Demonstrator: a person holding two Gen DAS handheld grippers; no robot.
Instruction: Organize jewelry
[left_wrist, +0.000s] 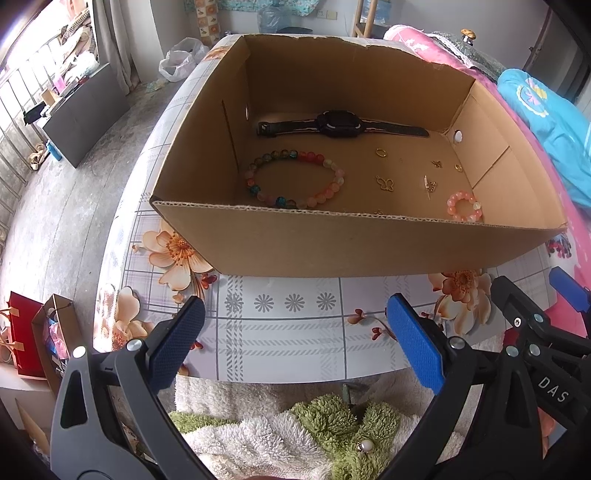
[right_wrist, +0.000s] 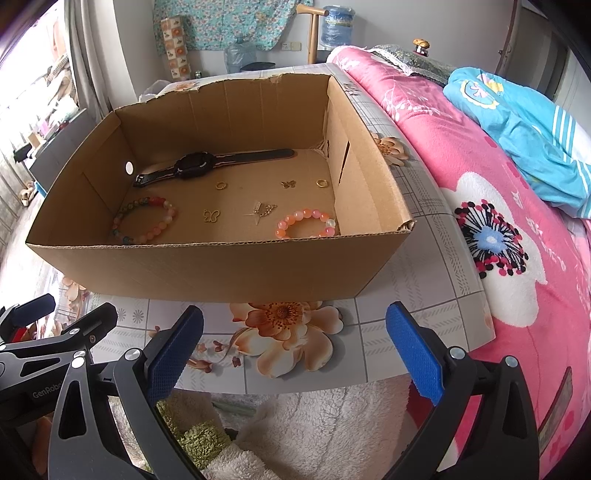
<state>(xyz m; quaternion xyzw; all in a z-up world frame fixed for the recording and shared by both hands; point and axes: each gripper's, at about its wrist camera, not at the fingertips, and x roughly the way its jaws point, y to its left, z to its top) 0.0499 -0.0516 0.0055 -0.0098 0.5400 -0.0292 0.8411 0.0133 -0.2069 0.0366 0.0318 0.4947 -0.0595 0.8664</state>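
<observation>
An open cardboard box (left_wrist: 332, 247) (right_wrist: 207, 269) stands on a floral table. Inside lie a black watch (left_wrist: 338, 124) (right_wrist: 195, 165), a large multicoloured bead bracelet (left_wrist: 295, 177) (right_wrist: 146, 219), a small pink bead bracelet (left_wrist: 464, 206) (right_wrist: 306, 223), gold rings (left_wrist: 381, 152) (right_wrist: 322, 183), butterfly charms (left_wrist: 384, 183) (right_wrist: 211, 215) and a small chain piece (left_wrist: 428, 183) (right_wrist: 263, 211). My left gripper (left_wrist: 295, 339) is open and empty, held in front of the box's near wall. My right gripper (right_wrist: 295, 347) is open and empty, also in front of the box.
The floral tablecloth (left_wrist: 288, 332) (right_wrist: 288, 332) ends at a near edge above a fluffy white-and-green garment (left_wrist: 295, 424). A bed with a pink blanket (right_wrist: 498, 221) and a blue quilt (right_wrist: 517, 118) lies right. Bags (left_wrist: 33, 339) stand on the floor left.
</observation>
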